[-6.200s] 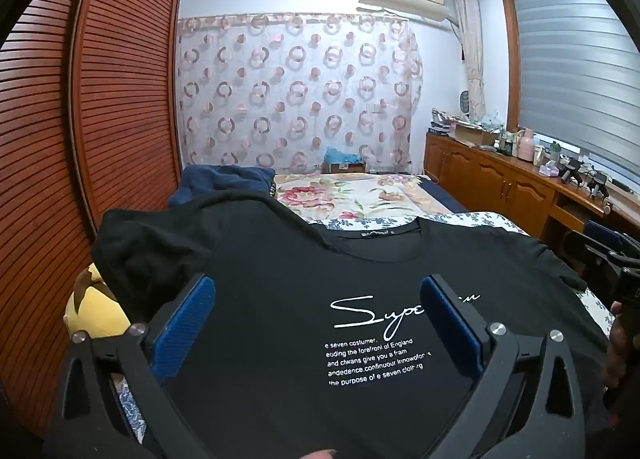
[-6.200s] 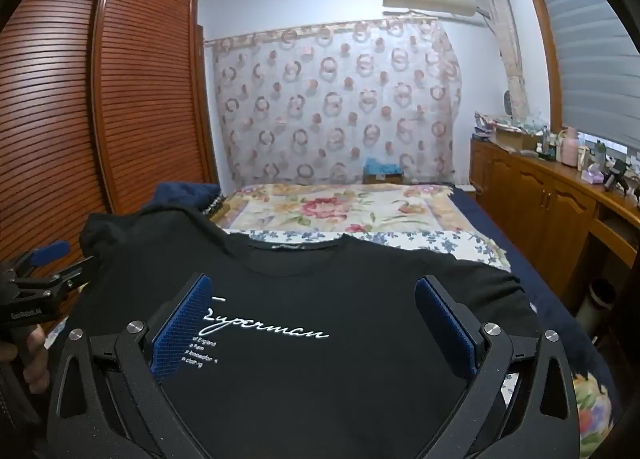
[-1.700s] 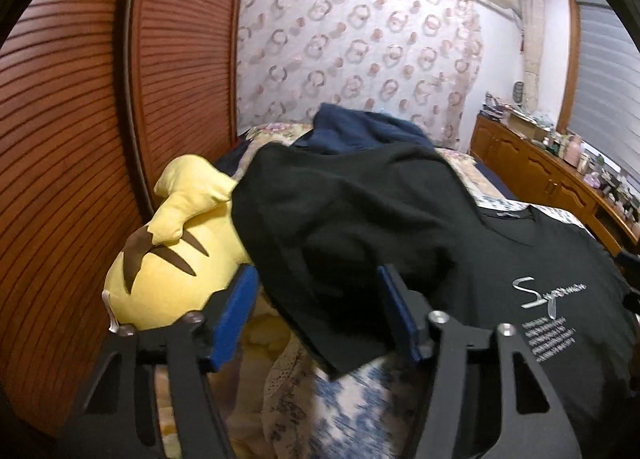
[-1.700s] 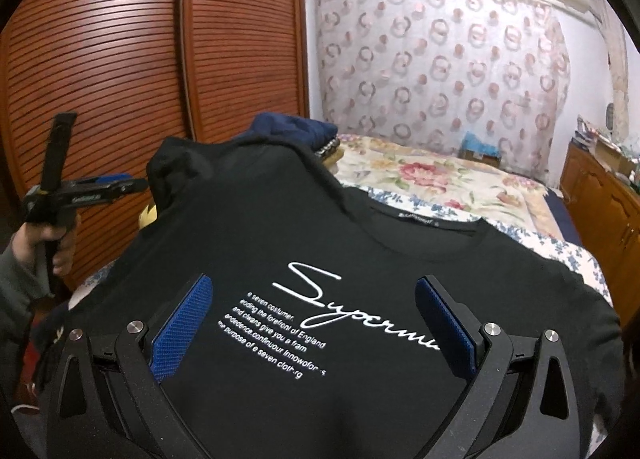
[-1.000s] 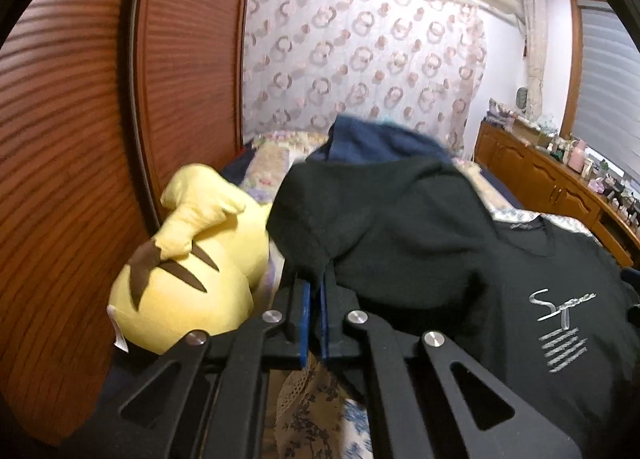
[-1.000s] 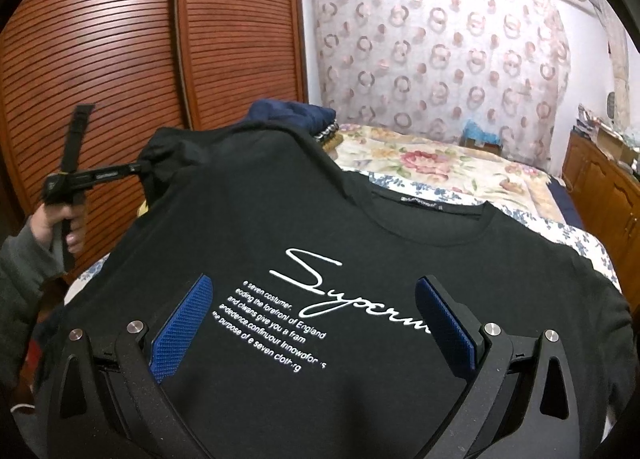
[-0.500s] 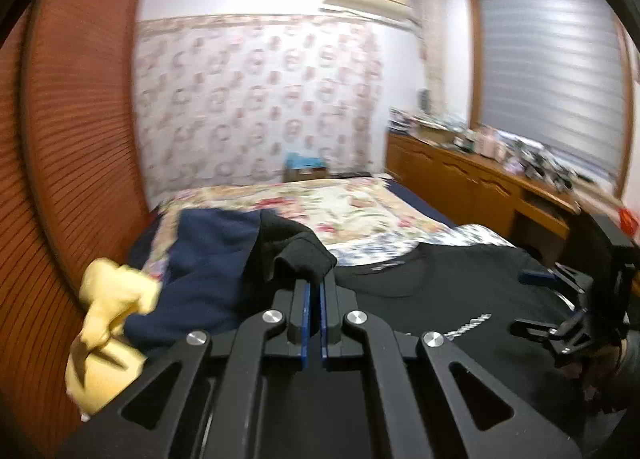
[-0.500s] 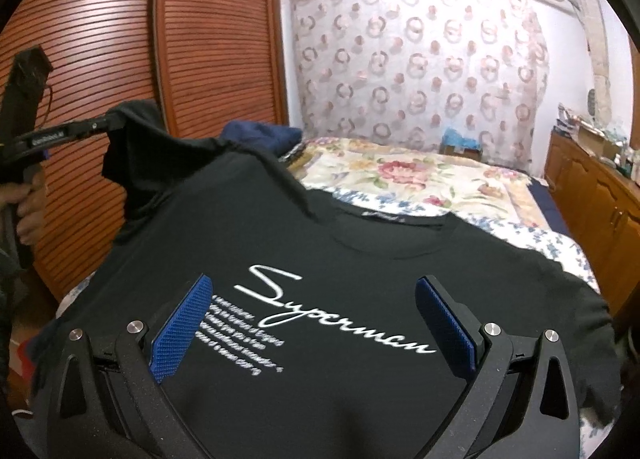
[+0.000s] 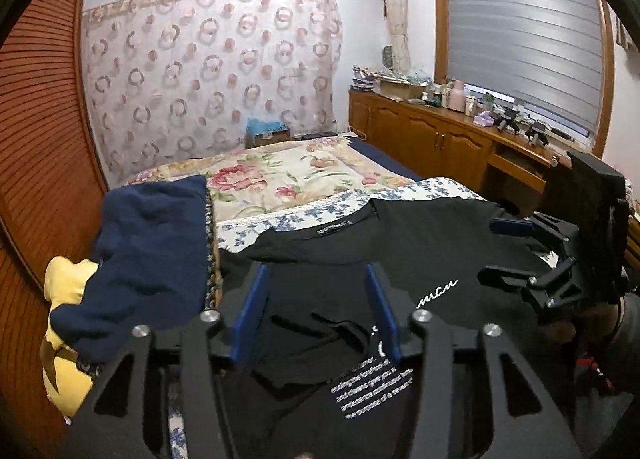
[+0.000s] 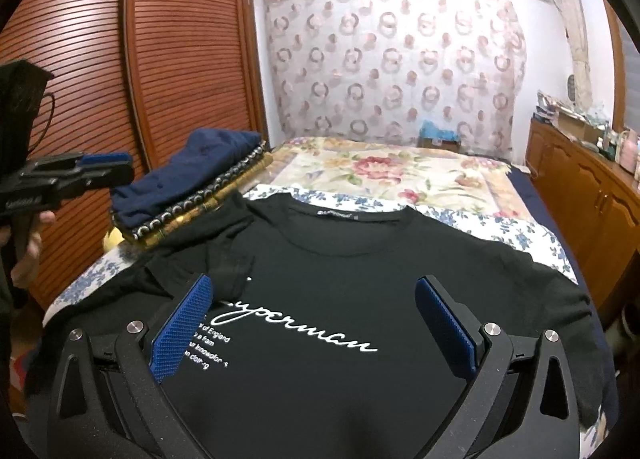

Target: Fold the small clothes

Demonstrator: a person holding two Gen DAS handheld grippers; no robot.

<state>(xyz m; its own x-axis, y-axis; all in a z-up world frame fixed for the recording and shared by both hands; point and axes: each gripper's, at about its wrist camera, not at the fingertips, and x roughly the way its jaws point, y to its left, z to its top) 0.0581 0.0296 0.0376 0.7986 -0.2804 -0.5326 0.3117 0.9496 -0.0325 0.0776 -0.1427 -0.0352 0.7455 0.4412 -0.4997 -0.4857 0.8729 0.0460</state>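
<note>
A black T-shirt (image 10: 360, 271) with white "Superman" lettering lies front up on the bed; it also shows in the left wrist view (image 9: 420, 243). Its left sleeve (image 10: 224, 255) is folded inward onto the chest, seen as a dark flap (image 9: 316, 343) in the left wrist view. My left gripper (image 9: 316, 311) is open and empty just above that folded sleeve. My right gripper (image 10: 316, 319) is open and empty above the shirt's lower front. Each gripper shows in the other's view: the left gripper (image 10: 80, 171) at the left, the right gripper (image 9: 532, 251) at the right.
A stack of folded navy and patterned clothes (image 10: 192, 183) lies at the bed's left, over a yellow plush toy (image 9: 64, 339). A floral bedspread (image 9: 280, 179) covers the far bed. Wooden slatted wardrobe doors (image 10: 120, 79) stand left; a wooden cabinet (image 9: 440, 139) runs along the right.
My left gripper closed on the left sleeve, carried it up and inward over the shirt, then opened and released it folded on the chest. My right gripper stayed open over the shirt.
</note>
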